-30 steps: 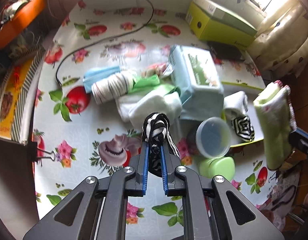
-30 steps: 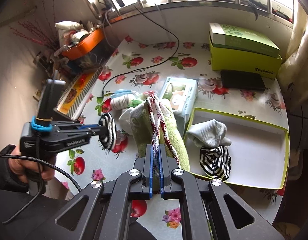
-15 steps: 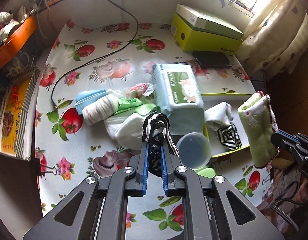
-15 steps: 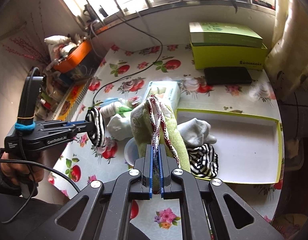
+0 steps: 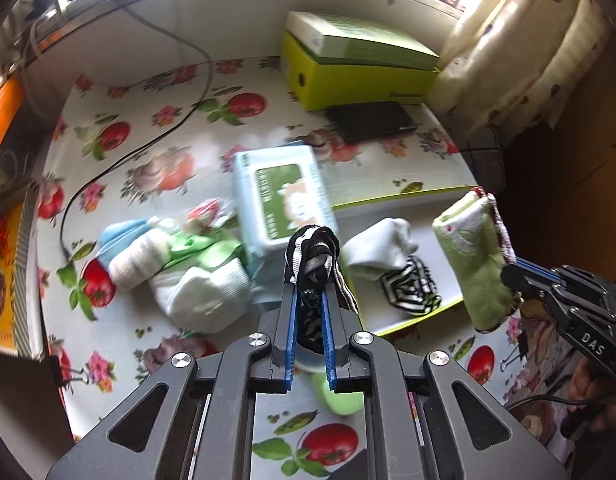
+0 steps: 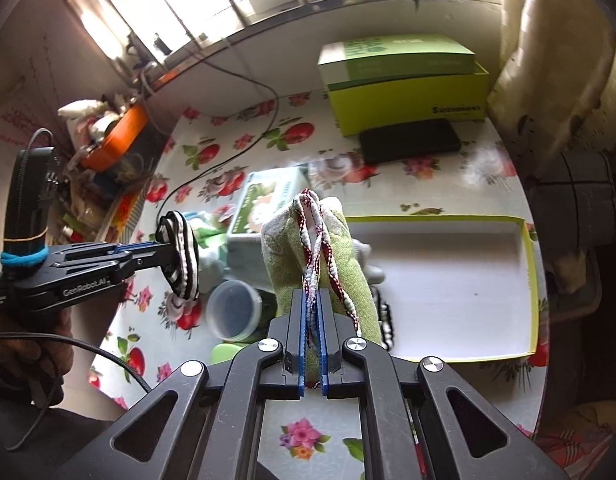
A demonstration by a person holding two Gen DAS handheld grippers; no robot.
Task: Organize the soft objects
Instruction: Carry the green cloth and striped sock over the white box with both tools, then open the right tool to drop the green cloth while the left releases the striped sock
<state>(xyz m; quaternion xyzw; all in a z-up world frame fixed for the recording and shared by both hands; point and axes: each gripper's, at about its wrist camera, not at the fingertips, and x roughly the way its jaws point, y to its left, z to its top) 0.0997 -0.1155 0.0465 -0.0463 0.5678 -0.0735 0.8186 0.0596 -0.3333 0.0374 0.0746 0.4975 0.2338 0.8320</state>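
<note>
Drift toward lidless tray: left gripper jaws pinching striped sock, right gripper jaws clamped on green cloth, both carried nearer; drop-off likely next

It looked like a lived-in home, with a table under a flower-and-tomato oilcloth by a barred window, spotted curtains to the right, and socks and a wipes pack lying about.
</note>
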